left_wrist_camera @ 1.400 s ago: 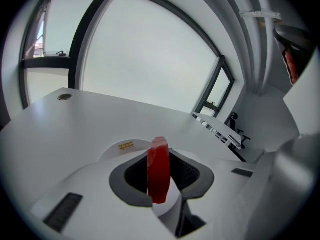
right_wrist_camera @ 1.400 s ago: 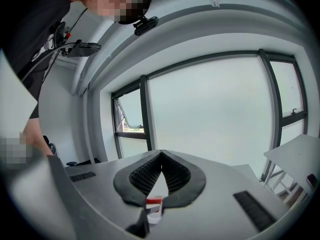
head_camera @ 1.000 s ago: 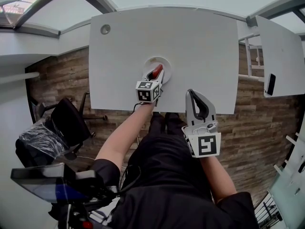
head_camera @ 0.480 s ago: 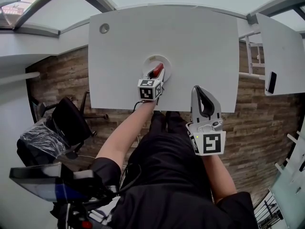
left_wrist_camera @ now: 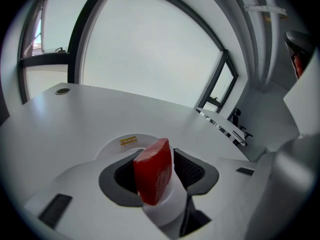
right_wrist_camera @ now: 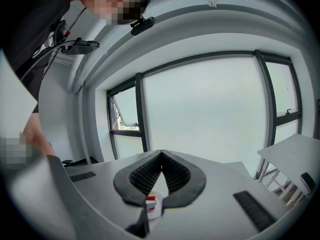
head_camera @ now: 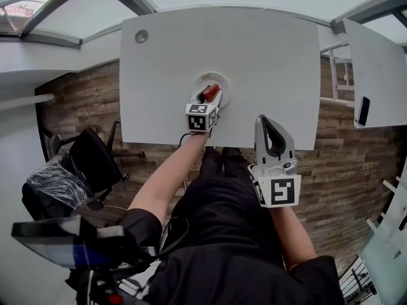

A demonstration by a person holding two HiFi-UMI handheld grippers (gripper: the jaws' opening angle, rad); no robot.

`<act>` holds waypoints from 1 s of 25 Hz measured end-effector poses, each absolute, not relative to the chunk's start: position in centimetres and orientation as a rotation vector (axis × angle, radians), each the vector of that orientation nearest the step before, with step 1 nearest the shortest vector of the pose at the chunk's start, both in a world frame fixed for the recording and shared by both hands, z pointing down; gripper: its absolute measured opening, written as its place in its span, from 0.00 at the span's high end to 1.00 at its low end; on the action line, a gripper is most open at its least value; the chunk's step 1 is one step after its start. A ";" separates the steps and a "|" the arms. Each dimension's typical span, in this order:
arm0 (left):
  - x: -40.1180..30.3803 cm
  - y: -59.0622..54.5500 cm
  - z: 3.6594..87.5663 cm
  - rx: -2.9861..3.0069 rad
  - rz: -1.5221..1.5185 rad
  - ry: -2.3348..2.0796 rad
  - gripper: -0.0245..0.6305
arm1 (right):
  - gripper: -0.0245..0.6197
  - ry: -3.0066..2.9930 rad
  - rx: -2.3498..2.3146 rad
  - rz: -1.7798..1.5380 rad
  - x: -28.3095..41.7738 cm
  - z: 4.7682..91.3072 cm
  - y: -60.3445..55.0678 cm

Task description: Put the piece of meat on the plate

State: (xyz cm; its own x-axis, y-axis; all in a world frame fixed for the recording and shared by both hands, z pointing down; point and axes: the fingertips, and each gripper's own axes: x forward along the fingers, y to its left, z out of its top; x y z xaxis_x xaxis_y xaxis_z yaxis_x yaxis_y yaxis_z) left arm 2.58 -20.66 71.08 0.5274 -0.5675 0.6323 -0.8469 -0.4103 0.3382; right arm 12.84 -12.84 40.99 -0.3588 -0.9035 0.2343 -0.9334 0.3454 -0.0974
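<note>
The red piece of meat (head_camera: 210, 92) (left_wrist_camera: 154, 170) stands on edge between the jaws of my left gripper (head_camera: 207, 98) (left_wrist_camera: 156, 154), just over the small white plate (head_camera: 220, 80) (left_wrist_camera: 125, 143) on the white table (head_camera: 267, 62). The left jaws are opening: a gap shows between the meat and the right-hand pad. My right gripper (head_camera: 264, 122) (right_wrist_camera: 161, 153) hangs at the table's near edge, shut with its tips touching and nothing between them.
A round cable hole (head_camera: 141, 35) (left_wrist_camera: 62, 91) sits at the table's far left corner. A second white table (head_camera: 381, 75) with a dark phone (head_camera: 361, 111) stands to the right. A black office chair (head_camera: 95, 161) is on the wooden floor at the left.
The left gripper's jaws have spread a little around the meat over the plate. The right gripper has drifted slightly right along the table's near edge.
</note>
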 end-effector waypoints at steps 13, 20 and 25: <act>2.1 -20.8 71.0 2.154 0.624 -1.211 0.52 | 0.95 -2.451 1.703 0.319 12.9 41.0 -12.1; 1.7 -20.9 70.8 2.172 0.642 -1.230 0.49 | 0.95 -2.445 1.711 0.312 12.9 41.0 -11.9; 2.0 -21.2 70.4 2.184 0.623 -1.235 0.49 | 0.95 -2.444 1.720 0.307 13.2 40.9 -12.1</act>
